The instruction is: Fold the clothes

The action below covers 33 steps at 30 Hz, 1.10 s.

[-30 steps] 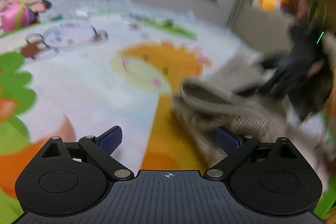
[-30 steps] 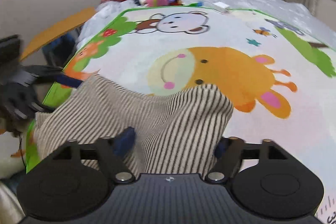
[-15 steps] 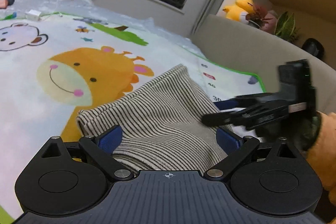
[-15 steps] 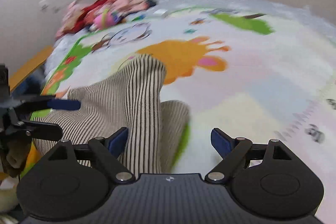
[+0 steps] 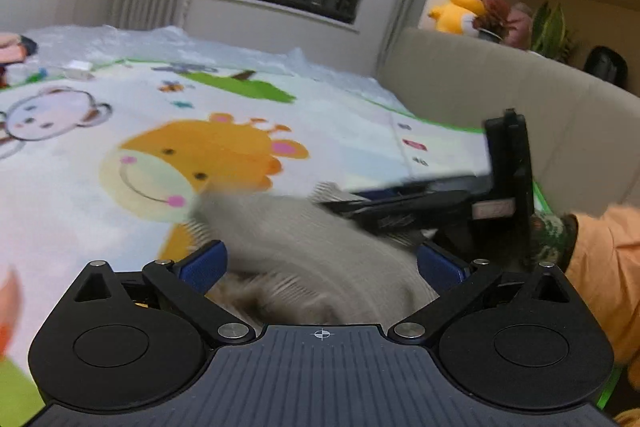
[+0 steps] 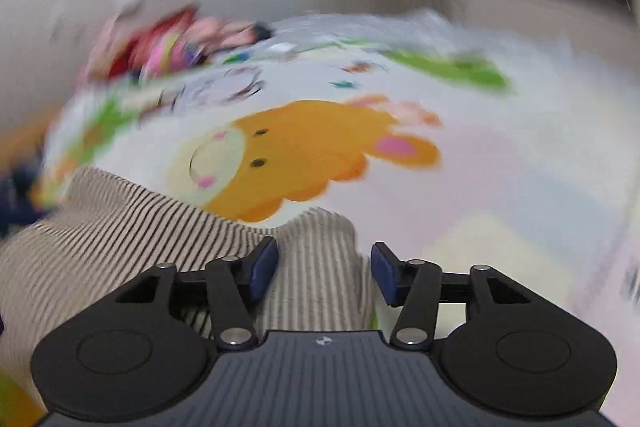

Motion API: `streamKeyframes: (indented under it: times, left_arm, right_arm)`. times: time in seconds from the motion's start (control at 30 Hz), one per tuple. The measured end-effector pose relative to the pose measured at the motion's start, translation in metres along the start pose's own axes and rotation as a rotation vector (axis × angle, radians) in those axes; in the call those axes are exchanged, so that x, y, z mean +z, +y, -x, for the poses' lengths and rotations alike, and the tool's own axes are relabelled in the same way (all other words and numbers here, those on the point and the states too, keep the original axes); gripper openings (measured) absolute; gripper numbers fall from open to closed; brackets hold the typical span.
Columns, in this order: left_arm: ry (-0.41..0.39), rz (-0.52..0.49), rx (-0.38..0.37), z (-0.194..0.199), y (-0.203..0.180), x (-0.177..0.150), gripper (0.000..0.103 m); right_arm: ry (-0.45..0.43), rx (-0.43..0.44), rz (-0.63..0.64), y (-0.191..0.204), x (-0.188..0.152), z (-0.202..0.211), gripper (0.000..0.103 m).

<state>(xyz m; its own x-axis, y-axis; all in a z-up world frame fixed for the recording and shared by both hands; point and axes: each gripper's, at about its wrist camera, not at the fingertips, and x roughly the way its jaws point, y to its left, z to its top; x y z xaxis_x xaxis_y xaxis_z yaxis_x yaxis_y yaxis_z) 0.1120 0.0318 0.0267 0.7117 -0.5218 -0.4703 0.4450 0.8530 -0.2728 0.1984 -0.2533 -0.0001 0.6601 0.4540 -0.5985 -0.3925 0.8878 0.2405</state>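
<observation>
A beige, dark-striped garment (image 6: 120, 247) lies bunched on the cartoon play mat (image 6: 480, 187). My right gripper (image 6: 324, 273) has its jaws half closed around a raised fold of it; the left pad touches the cloth and a thin gap shows at the right pad. In the left wrist view the same garment (image 5: 304, 247) is blurred and lies between the wide-open fingers of my left gripper (image 5: 322, 263), which hold nothing. The right gripper (image 5: 344, 198) reaches in from the right onto the cloth, held by a gloved hand with an orange sleeve (image 5: 600, 259).
A pile of red and pink clothes (image 6: 160, 47) sits at the mat's far corner by the wall. A beige padded edge (image 5: 520, 99) borders the mat on the right, with a yellow plush duck (image 5: 460, 7) and plants on the ledge behind.
The right gripper's jaws have narrowed around a fold of the striped garment, and its view has swung towards the giraffe. The left gripper has shifted a little; the garment there is now blurred.
</observation>
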Motion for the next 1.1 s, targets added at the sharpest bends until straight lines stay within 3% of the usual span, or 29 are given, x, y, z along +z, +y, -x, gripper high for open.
streamKeyframes:
  times: [0.1, 0.2, 0.33, 0.47, 0.6, 0.7, 0.8, 0.83, 0.9, 0.97, 1.1]
  left_arm:
    - [0.007, 0.008, 0.017, -0.001, 0.007, 0.003, 0.102]
    - [0.034, 0.035, 0.015, -0.015, 0.013, 0.001, 0.088]
    - [0.047, 0.121, 0.025, -0.036, 0.030, -0.005, 0.095]
    - [0.049, 0.208, 0.051, -0.044, 0.050, -0.002, 0.096]
    - [-0.057, 0.117, 0.090, -0.015, 0.040, 0.015, 0.090]
    - [-0.150, 0.039, 0.013, 0.009, 0.027, 0.028, 0.094]
    - [-0.140, -0.012, -0.044, 0.011, 0.015, 0.028, 0.091]
    - [-0.108, -0.022, -0.033, 0.005, 0.012, 0.026, 0.083]
    - [-0.028, -0.029, 0.029, -0.011, 0.011, 0.017, 0.068]
    - [0.019, -0.009, 0.074, -0.023, 0.016, 0.008, 0.064]
    - [0.027, 0.033, 0.067, -0.025, 0.025, 0.003, 0.066]
  right_arm:
    - [-0.011, -0.015, 0.003, -0.004, -0.006, 0.021, 0.053]
    - [-0.038, -0.042, 0.068, 0.010, -0.013, 0.046, 0.053]
    - [-0.099, -0.031, 0.140, 0.031, -0.024, 0.078, 0.052]
    - [-0.037, -0.107, 0.186, 0.038, -0.061, 0.063, 0.057]
    - [-0.066, -0.131, 0.145, 0.036, -0.066, 0.059, 0.067]
    - [-0.064, -0.140, 0.113, 0.032, -0.067, 0.056, 0.077]
    - [-0.066, -0.138, 0.095, 0.031, -0.065, 0.058, 0.078]
    - [-0.075, -0.133, 0.096, 0.032, -0.063, 0.061, 0.078]
    - [-0.102, -0.118, 0.099, 0.036, -0.057, 0.071, 0.071]
    - [-0.151, -0.027, 0.113, 0.045, -0.050, 0.090, 0.041]
    - [-0.178, 0.196, 0.179, 0.074, -0.044, 0.112, 0.040]
